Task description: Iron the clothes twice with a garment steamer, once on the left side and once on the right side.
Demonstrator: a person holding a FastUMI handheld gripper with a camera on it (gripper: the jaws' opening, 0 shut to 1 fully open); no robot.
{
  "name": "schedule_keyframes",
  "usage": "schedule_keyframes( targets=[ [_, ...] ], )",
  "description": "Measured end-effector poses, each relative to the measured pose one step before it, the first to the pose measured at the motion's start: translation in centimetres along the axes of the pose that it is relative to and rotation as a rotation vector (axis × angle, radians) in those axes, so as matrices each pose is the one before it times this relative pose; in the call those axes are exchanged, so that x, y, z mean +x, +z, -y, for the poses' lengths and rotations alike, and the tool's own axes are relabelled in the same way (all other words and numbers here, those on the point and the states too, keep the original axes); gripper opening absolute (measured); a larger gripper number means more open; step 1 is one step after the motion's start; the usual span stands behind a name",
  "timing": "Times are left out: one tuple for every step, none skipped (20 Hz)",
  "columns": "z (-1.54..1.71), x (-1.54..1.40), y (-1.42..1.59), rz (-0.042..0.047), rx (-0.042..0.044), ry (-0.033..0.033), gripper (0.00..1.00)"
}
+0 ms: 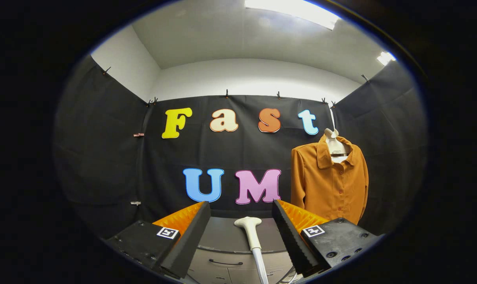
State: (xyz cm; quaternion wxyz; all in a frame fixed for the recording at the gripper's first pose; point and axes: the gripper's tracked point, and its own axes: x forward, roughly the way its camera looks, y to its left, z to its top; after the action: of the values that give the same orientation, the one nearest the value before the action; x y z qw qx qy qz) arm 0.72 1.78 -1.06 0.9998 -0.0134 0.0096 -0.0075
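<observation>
A grey cabinet top (pixel 222 232) with drawers below carries the white garment steamer (pixel 251 232).

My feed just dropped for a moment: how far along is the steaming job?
Nothing looks done yet. The tool is open, with the white garment steamer standing between its fingers, ungrasped. The orange shirt hangs on its hanger beyond the right finger. Left to do: grasp the steamer, then steam the shirt's left and right sides.

Lit evenly from ceiling panels (pixel 291 11) overhead, glaring white near the top. Sharp mid-frame; bowed and dimmed toward the rim by fisheye distortion. Soft shadow under the fingers (pixel 191 225), perhaps slightly blurred there.
</observation>
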Motion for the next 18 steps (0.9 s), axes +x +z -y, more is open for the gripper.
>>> schedule_keyframes(
  targets=[
    [-0.266,0.027,-0.228,-0.00343,-0.00311,-0.00267,0.98],
    [-0.304,0.079,-0.151,-0.00391,-0.00138,-0.0006,0.98],
    [-0.437,0.155,-0.415,-0.00936,-0.0024,-0.00131,0.98],
    [-0.131,0.089,-0.252,-0.0073,-0.00249,-0.0068,0.98],
    [-0.22,0.15,-0.323,-0.00781,-0.00044,-0.00541,0.98],
    [-0.385,0.124,-0.152,-0.00499,0.00321,-0.00045,0.98],
    [-0.349,0.152,-0.195,-0.00435,0.00447,-0.0027,0.98],
    [-0.248,0.167,-0.156,-0.00302,0.00438,-0.0055,0.98],
    [-0.194,0.193,-0.269,-0.00289,0.00403,-0.00442,0.98],
    [-0.31,0.142,-0.237,-0.00533,0.00601,-0.00033,0.98],
    [-0.381,0.235,-0.332,-0.00726,0.00605,0.00297,0.98],
    [-0.056,0.2,-0.517,-0.01333,0.00049,-0.00646,0.98],
    [0.212,0.302,-0.379,-0.00911,-0.00498,-0.01063,0.98],
    [-0.009,0.305,-0.376,-0.01058,-0.00304,-0.0018,0.98],
    [0.082,0.353,-0.457,-0.01155,-0.0043,-0.00718,0.98],
    [0.148,0.441,-0.325,-0.00822,-0.0018,-0.00292,0.98],
    [0.103,0.713,-0.23,-0.00724,0.00067,-0.00164,0.98],
    [0.1,0.691,-0.265,-0.00787,0.00248,0.00103,0.98]
  ],
)
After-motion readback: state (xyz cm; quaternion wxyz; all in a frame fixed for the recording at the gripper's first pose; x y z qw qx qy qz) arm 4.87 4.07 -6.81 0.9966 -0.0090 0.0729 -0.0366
